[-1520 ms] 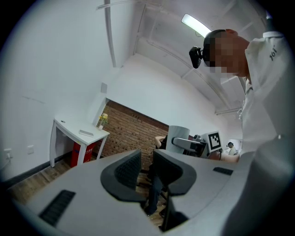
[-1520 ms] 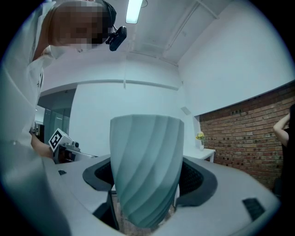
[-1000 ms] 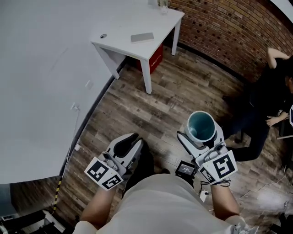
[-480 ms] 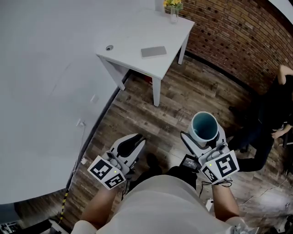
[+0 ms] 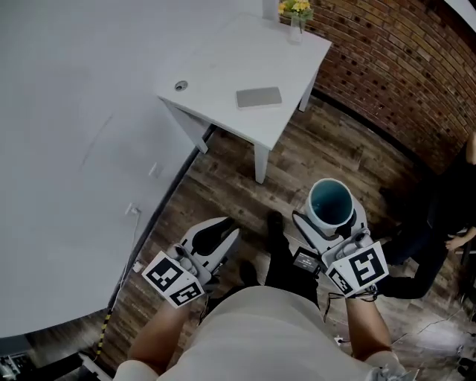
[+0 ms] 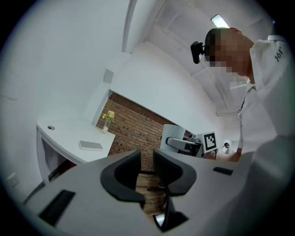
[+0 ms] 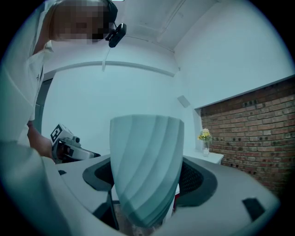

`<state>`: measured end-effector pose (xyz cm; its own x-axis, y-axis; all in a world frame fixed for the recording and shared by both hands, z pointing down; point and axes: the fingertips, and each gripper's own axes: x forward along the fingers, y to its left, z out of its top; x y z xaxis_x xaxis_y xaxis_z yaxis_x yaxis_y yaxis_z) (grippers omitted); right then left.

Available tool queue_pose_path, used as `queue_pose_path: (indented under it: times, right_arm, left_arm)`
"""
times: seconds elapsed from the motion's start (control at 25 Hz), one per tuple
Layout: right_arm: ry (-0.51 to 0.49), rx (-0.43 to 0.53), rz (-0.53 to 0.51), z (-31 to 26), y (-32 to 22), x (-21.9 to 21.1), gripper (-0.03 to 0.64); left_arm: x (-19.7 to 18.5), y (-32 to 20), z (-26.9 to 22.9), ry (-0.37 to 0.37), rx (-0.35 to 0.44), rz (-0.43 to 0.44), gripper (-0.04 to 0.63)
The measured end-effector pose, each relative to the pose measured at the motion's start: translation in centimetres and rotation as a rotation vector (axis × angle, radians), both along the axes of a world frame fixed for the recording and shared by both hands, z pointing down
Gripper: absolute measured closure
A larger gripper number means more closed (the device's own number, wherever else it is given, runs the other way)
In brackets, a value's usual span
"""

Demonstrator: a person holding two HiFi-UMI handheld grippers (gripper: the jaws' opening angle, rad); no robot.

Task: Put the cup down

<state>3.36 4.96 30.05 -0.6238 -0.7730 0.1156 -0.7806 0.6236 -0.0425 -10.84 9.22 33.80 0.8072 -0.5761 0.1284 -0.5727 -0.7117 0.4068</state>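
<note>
White wall to the left, brick wall [image 5: 401, 67] behind and a wood-plank floor [image 5: 223, 186] surround a white surface [image 5: 216, 74] that stands well ahead of the person. The ribbed teal cup [image 5: 330, 202] is upright, mouth up, and looks empty. It is held over the floor, well apart from that surface. The right gripper [image 5: 331, 223] has its fingers clenched on the cup's sides.

The main risk, as I judge it, is the cup's shape. It narrows toward the base, so a slackening grip could let it slide down or tip out, and the floor is all that lies below. Letting go before the base sits flat on the surface would have the same result.

On the surface, a flat grey pad [image 5: 259, 97] lies near the front edge. Setting the cup half on it, or too near the edge, could topple it. The small vase of yellow flowers [image 5: 296, 16] at the far corner could be knocked by a long reach.

The left gripper [image 5: 214, 232] holds nothing, with only a narrow gap between its fingers, so it offers no support.
</note>
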Motion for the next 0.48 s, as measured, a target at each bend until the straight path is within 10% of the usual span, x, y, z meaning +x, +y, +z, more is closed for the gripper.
queue_pose_path:
  times: [0.48]
  right_arm:
    - [0.013,-0.026,-0.142,2.0,-16.4,1.8,0.242]
  left_arm:
    - [4.5,-15.9,0.5,0.030,-0.012,-0.068,0.511]
